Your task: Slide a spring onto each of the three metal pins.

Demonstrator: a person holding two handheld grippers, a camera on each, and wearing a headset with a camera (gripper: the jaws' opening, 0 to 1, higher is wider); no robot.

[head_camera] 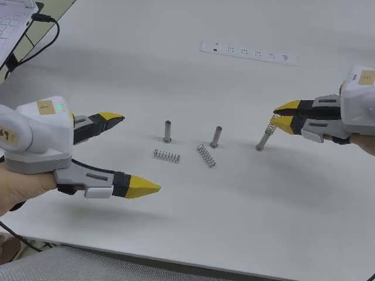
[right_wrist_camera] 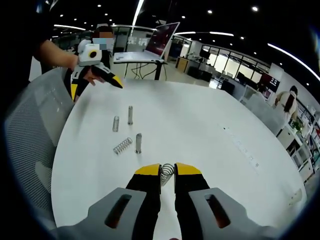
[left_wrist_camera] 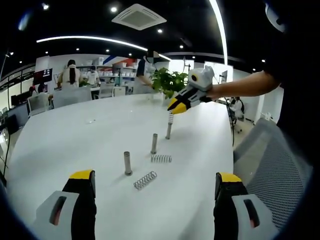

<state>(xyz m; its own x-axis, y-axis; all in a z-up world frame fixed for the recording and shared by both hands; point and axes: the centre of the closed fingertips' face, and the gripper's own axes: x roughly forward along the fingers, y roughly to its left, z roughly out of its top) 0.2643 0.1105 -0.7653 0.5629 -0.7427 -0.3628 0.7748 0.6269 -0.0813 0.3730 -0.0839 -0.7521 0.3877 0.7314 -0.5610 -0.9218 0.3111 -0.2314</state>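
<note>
Two handheld grippers worked over a white bench [head_camera: 176, 70]. The left gripper [head_camera: 140, 153], well left of the middle pin [head_camera: 216, 137], held its jaws spread wide and empty. The right gripper [head_camera: 275, 116], right of that pin, had its jaws clenched on a spring [head_camera: 270, 127] whose lower end met the top of the leaning right pin [head_camera: 262, 142]. A power strip [head_camera: 244, 52] lay far beyond the middle pin. The left pin [head_camera: 167, 131] stood upright. One loose spring [head_camera: 205, 156] lay just in front of the middle pin, and a second loose spring [head_camera: 166, 156] lay farther left.
</note>
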